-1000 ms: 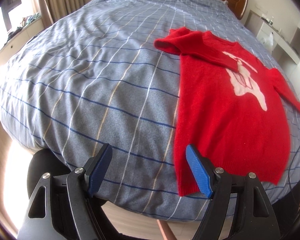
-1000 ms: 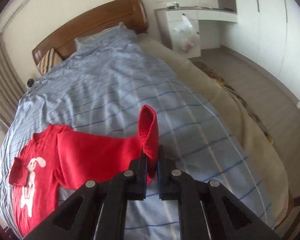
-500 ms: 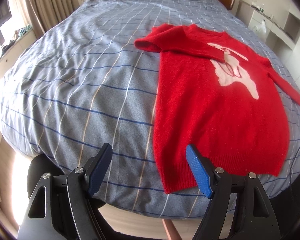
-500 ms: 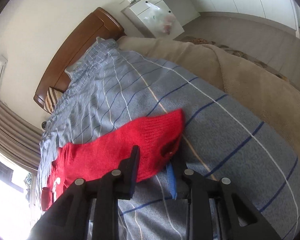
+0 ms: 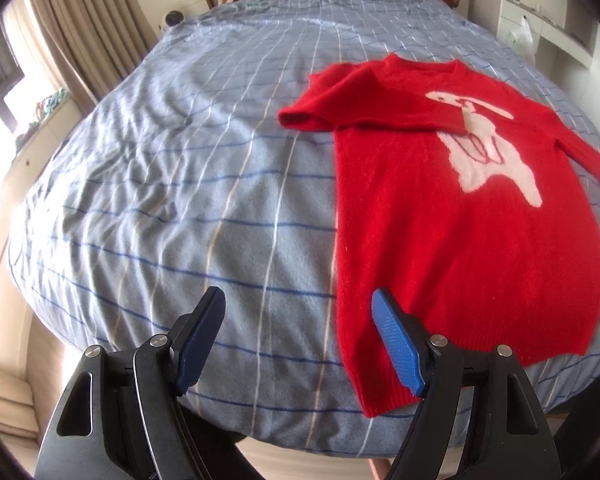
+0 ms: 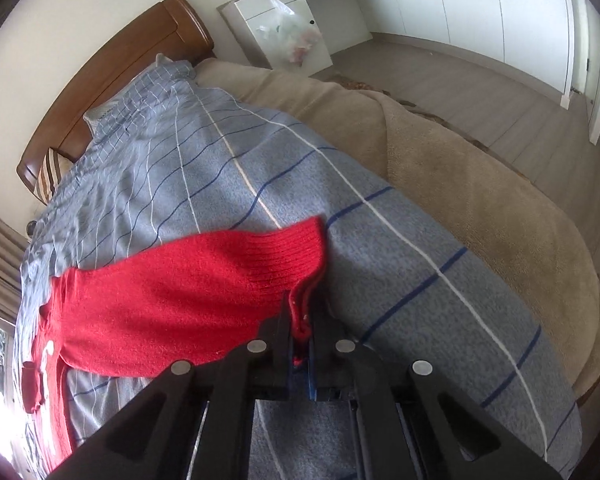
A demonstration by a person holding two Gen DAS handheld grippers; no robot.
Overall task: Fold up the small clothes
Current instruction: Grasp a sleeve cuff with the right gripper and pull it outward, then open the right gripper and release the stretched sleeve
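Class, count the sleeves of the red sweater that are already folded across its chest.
1: the left-hand sleeve lies folded over the red sweater. The other sleeve stretches outward, its cuff pinched in the right gripper.

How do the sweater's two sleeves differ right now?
The left sleeve is folded across the chest of the red sweater; the right sleeve stretches straight out from it. The left one lies free on the blanket; the right one's cuff is clamped in the right gripper. Both are red knit.
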